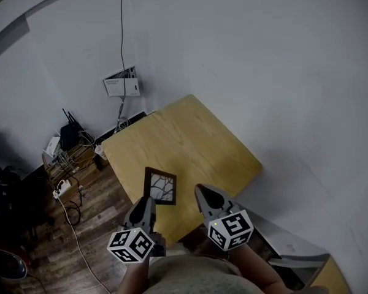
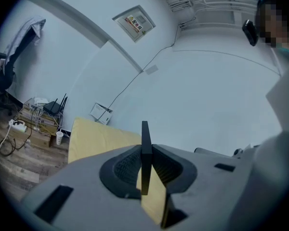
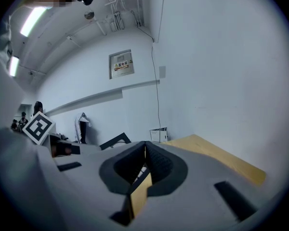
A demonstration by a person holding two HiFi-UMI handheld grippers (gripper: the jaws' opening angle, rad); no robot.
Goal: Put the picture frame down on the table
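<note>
Left hand-held gripper clamps the one picture frame above one table; right hand-held gripper seems closed, empty

left gripper tight on picture frame, right gripper closed, empty

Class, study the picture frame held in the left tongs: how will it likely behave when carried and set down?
The picture frame looks stiff: it stands straight, edge-on, between the left tongs, without sagging. Held by one thin edge, it may pivot in the grip. Set upright on the table, so thin a frame would probably tip.
</note>
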